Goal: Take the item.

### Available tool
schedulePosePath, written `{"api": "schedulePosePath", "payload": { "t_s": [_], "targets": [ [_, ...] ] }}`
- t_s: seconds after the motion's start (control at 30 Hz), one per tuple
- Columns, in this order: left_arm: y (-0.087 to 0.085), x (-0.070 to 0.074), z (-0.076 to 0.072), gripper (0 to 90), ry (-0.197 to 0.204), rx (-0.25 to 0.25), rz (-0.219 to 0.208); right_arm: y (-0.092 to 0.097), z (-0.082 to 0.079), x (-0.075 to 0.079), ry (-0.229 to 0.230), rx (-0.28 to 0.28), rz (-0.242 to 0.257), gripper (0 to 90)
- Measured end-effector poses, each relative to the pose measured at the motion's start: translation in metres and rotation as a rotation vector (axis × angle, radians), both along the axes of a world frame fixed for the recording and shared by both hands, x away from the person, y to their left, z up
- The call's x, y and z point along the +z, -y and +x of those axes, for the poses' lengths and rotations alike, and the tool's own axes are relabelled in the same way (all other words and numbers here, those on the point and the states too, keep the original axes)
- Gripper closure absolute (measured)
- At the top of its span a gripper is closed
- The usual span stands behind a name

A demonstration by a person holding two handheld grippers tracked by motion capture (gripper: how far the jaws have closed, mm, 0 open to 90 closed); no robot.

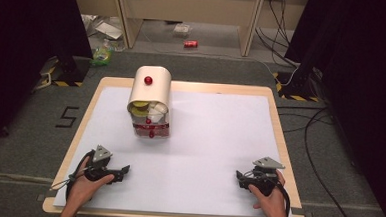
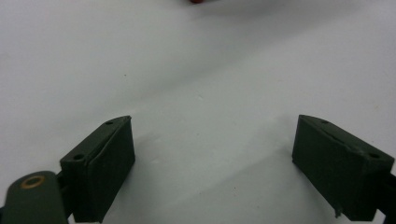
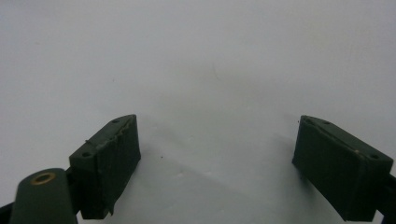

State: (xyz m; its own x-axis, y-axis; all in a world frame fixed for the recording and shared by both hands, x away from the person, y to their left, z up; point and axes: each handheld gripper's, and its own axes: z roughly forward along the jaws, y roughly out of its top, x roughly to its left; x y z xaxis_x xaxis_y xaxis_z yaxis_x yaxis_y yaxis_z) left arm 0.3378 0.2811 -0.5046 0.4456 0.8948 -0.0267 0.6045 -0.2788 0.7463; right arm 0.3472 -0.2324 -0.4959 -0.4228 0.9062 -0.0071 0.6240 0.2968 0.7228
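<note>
Two hand-held grippers rest at the near edge of a white-covered table, with a cream bread-bin-style container farther back.

Nearest, a person's hands hold the left gripper (image 1: pixel 123 172) and the right gripper (image 1: pixel 238 177) low over the white sheet (image 1: pixel 209 139), well apart and pointing inward toward each other. Each gripper's own view shows its two black jaws spread wide with nothing but bare sheet between them. Farther off, left of centre, stands the container (image 1: pixel 150 102), cream with a rounded roll-top lid (image 1: pixel 152 86) bearing a red knob (image 1: pixel 148 79). Its front shows yellow and white items inside, above a clear lower part with red trim. Nothing is touched yet, so this looks like the starting pose. The next move likely calls for reaching forward to the container, perhaps to the knob.
</note>
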Motion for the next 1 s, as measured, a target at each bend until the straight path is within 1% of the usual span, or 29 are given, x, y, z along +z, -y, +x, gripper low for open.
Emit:
{"api": "schedulePosePath", "payload": {
  "t_s": [0.6, 0.77, 1.0],
  "targets": [
    [0.0000, 0.0001, -0.0003, 12.6, 0.004, -0.001, -0.001, 0.0000, 0.0000, 0.0000, 0.000, 0.001, -0.001, 15.0],
    [0.0024, 0.0009, -0.0029, 15.1, 0.027, -0.009, 0.022, 0.0002, 0.0002, 0.0000, 0.000, 0.001, 0.000, 14.9],
    [0.0024, 0.0015, -0.0037, 15.9, 0.035, -0.016, 0.020, 0.0003, 0.0002, 0.0000, 0.000, 0.003, -0.001, 14.9]
  ]
}}
